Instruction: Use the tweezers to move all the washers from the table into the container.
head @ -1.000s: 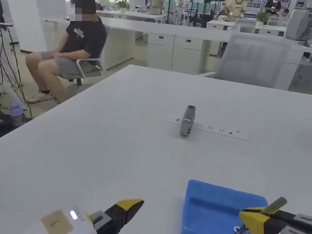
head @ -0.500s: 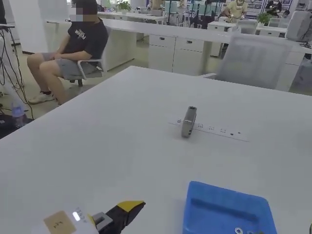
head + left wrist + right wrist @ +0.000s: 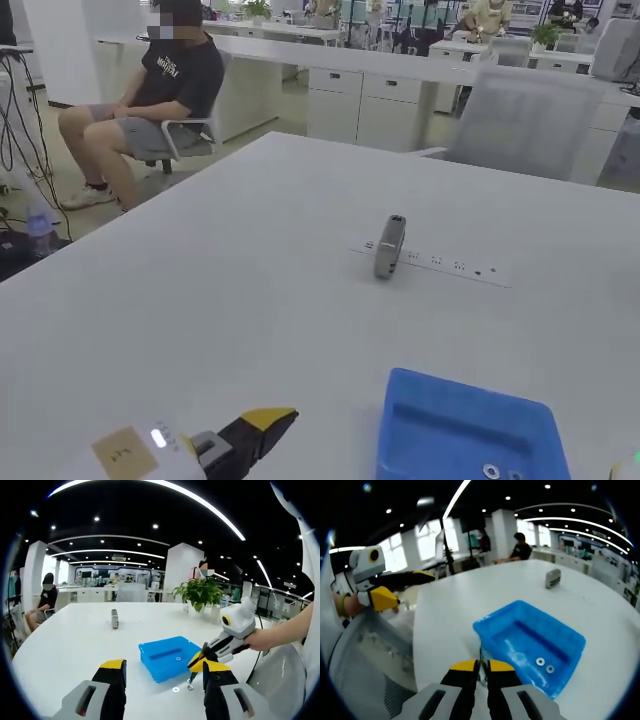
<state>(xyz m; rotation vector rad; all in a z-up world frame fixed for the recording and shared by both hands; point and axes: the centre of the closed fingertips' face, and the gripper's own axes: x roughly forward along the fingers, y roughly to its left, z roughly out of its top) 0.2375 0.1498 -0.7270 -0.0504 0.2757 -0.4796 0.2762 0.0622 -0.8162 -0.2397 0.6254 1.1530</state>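
The left gripper (image 3: pixel 164 666) hovers over the white bench (image 3: pixel 250 300) with its fingers (image 3: pixel 114 676) released and spread wide, nothing between them. Straight ahead of the gap between those fingers sits the blue container (image 3: pixel 500 635). On the bench just on the near side of the container lie 2 washers (image 3: pixel 175 689), closer to the finger on the right of the left gripper view than to the other. The right gripper (image 3: pixel 481 666) comes in there from the right, its fingers clenched on the tweezers (image 3: pixel 481 679), a thin metal strip pinched between the 2 yellow tips. In the left gripper view the tweezers point down at those 2 washers; whether the tips touch one, I cannot tell. From the right gripper view, the container lies just ahead of the right fingers and a little to the right. 2 more washers (image 3: pixel 540 661) rest side by side on its floor near the closer wall. Well beyond the container, far ahead of both pairs of fingers, a small grey device (image 3: pixel 388 245) stands on the bench. Past the far left corner of the bench a person (image 3: pixel 150 90) sits on a chair (image 3: pixel 190 135).
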